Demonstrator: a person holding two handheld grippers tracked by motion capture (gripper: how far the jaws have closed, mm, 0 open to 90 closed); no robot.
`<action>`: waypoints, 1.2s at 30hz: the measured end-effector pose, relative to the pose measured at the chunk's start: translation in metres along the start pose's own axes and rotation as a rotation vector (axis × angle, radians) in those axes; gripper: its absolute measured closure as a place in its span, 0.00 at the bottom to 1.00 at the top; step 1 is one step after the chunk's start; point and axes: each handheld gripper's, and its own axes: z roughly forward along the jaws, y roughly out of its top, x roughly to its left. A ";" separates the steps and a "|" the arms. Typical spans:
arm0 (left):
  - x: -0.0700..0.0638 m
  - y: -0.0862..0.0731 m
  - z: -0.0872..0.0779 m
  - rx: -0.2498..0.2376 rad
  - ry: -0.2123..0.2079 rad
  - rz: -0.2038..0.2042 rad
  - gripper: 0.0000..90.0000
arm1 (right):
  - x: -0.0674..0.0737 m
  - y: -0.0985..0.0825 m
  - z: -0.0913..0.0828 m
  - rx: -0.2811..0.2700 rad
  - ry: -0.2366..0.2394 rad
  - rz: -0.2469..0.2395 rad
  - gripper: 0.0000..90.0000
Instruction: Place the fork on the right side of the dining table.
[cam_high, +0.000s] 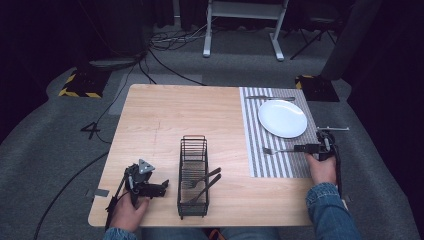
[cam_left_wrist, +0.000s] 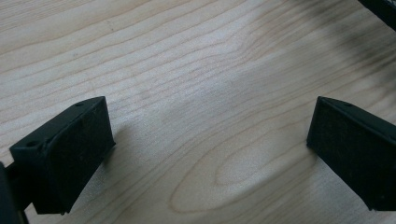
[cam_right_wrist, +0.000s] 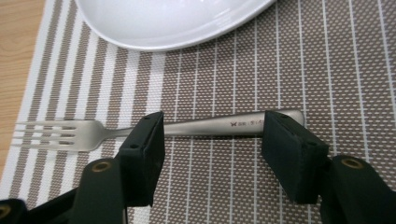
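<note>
Right gripper (cam_right_wrist: 212, 149) sits low over the striped placemat (cam_right_wrist: 327, 70), jaws spread with the fork (cam_right_wrist: 140, 129) lying flat between and just behind them, handle running across the middle of the right gripper view and tines at the left edge. It looks like a place setting in hand: this fork is down on the mat just below the white plate (cam_high: 282, 118), and the jaws appear to be letting it go rather than pinching it. Over at the lower left of the high view, the left gripper (cam_high: 150, 187) rests by the table (cam_high: 165, 115) top, jaws wide apart on nothing. Next call, I'd judge, is the black wire caddy (cam_high: 193, 175) at bottom centre, where two more forks (cam_high: 202, 184) lie slanted; its wire walls crowd any grab. A knife (cam_high: 270, 98) lies above the plate.
</note>
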 end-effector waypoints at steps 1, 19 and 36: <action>0.000 0.000 0.000 0.000 0.000 0.000 0.00 | 0.002 0.000 -0.003 -0.006 0.002 -0.009 0.44; 0.000 0.000 0.000 0.000 0.000 0.001 0.00 | 0.042 0.000 -0.053 -0.036 0.125 -0.175 0.33; 0.000 0.001 0.000 0.000 0.000 0.000 0.00 | 0.101 -0.019 -0.083 -0.122 0.169 -0.373 0.05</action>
